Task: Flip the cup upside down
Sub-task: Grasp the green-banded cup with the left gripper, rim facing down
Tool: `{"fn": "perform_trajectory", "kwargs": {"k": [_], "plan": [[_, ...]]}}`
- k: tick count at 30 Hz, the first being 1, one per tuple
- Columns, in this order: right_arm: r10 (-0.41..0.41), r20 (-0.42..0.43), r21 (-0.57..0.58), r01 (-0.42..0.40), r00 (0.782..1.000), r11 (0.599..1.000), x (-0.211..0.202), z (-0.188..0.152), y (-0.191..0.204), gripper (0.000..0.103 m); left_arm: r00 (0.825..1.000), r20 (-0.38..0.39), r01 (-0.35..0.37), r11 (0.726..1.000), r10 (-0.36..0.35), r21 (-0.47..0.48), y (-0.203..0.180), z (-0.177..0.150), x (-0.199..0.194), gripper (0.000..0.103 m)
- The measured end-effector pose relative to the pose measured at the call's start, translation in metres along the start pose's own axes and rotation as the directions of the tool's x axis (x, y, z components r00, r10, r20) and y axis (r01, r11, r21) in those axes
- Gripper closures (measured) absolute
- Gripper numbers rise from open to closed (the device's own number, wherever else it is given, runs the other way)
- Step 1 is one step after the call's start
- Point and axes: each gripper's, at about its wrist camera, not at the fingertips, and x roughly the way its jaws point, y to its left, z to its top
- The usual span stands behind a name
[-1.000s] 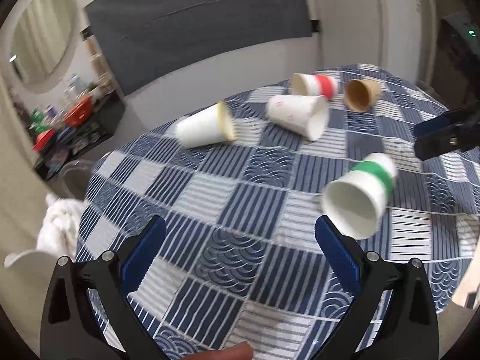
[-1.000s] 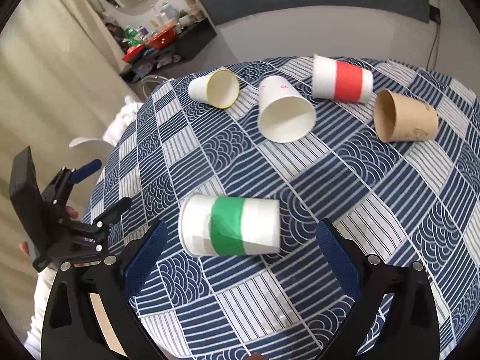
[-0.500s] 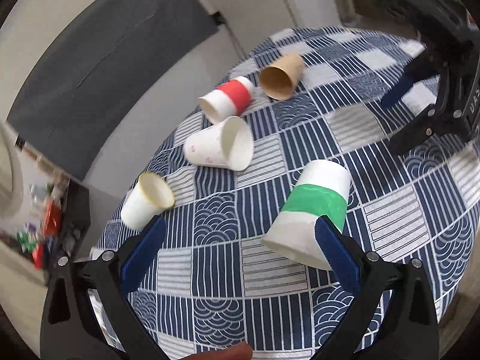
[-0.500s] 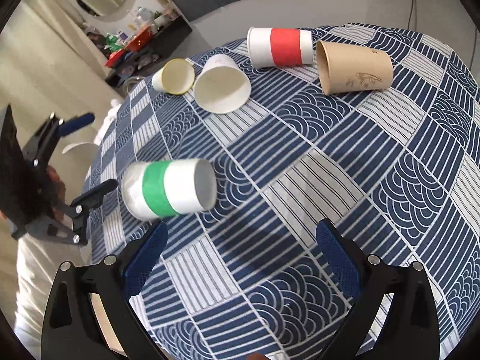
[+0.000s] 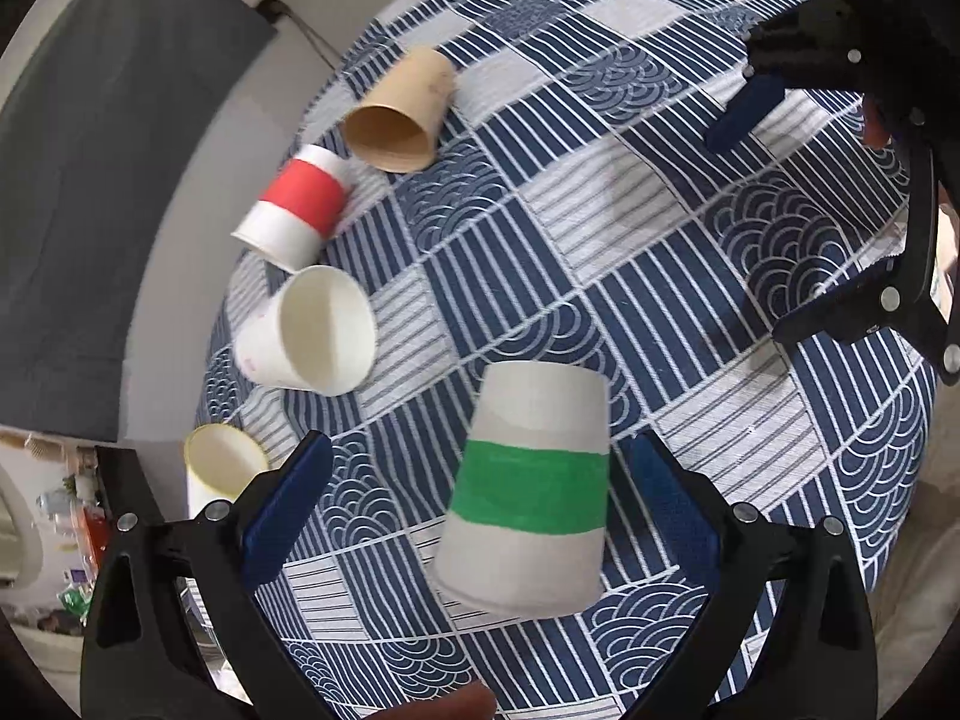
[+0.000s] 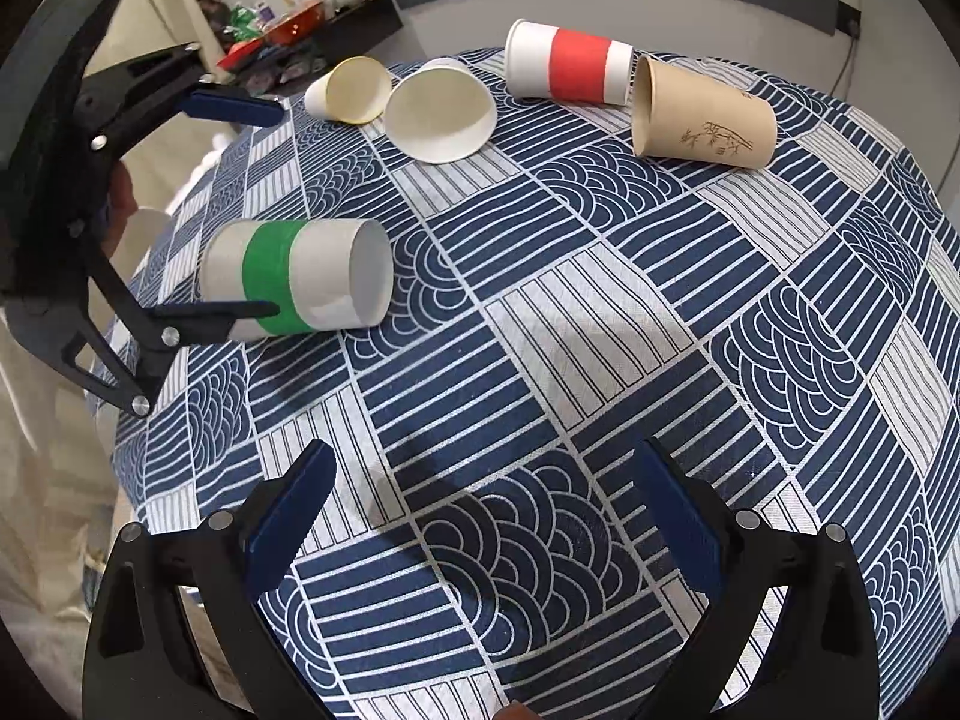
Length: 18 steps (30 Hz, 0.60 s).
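A white paper cup with a green band [image 5: 531, 495] lies on its side on the blue patterned tablecloth [image 5: 690, 276], its mouth toward the table's middle in the right wrist view [image 6: 297, 285]. My left gripper [image 5: 477, 501] is open, its fingers on either side of the cup's base end without squeezing it; it also shows in the right wrist view [image 6: 246, 210]. My right gripper [image 6: 480, 516] is open and empty above bare cloth, right of the cup; it shows in the left wrist view [image 5: 774, 210].
Several other cups lie on their sides at the far edge: a red-banded one [image 6: 567, 63], a brown one [image 6: 702, 117], a plain white one [image 6: 441, 111] and a small yellow-rimmed one [image 6: 351, 90]. The round table's edge falls away at left, beside a cluttered shelf [image 6: 282, 30].
My left gripper has swung round and closed in, so the green-banded cup now sits between its open fingers. The right gripper drew back and to the right.
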Motion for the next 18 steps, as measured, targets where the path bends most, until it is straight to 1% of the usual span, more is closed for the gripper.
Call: {"fn": "perform_trajectory", "kwargs": {"k": [2,4,6,7,8,9,13,15,16,18], "plan": [[-0.017,0.007,-0.016,0.017,1.0,1.0,0.0,-0.002,0.001,0.008,0.998,-0.047,0.04,0.999,-0.039,0.014,-0.002,0.004,0.008,0.008],[-0.058,0.013,-0.035,0.058,0.998,0.998,-0.001,-0.006,0.002,0.008,0.993,-0.09,0.08,0.997,-0.079,0.013,-0.003,0.007,0.017,0.013],[-0.095,0.031,-0.062,0.097,0.995,0.993,-0.001,-0.009,0.004,0.008,0.987,-0.114,0.115,0.993,-0.114,0.0,-0.002,0.008,0.025,0.027],[-0.111,0.038,-0.077,0.113,0.993,0.991,-0.001,-0.011,0.004,0.008,0.986,-0.116,0.123,0.992,-0.122,-0.002,-0.003,0.008,0.027,0.03],[-0.12,0.043,-0.091,0.124,0.992,0.988,-0.001,-0.012,0.005,0.008,0.987,-0.11,0.122,0.992,-0.121,0.003,-0.003,0.009,0.028,0.04],[-0.131,0.049,-0.101,0.136,0.99,0.986,-0.001,-0.014,0.005,0.008,0.988,-0.101,0.121,0.993,-0.119,0.006,-0.004,0.01,0.028,0.044],[-0.168,0.06,-0.112,0.174,0.984,0.978,-0.004,-0.017,0.004,0.008,0.989,-0.06,0.134,0.991,-0.136,-0.028,-0.001,0.009,0.026,0.044],[-0.186,0.067,-0.115,0.193,0.98,0.974,-0.006,-0.019,0.004,0.008,0.99,-0.026,0.137,0.989,-0.139,-0.053,0.004,0.009,0.02,0.044],[-0.191,0.07,-0.119,0.198,0.979,0.973,-0.008,-0.02,0.005,0.008,0.99,-0.005,0.143,0.987,-0.144,-0.071,0.007,0.008,0.017,0.045],[-0.202,0.079,-0.129,0.211,0.976,0.969,-0.01,-0.021,0.008,0.008,0.988,0.062,0.151,0.981,-0.145,-0.118,0.014,0.004,0.007,0.045]]}}
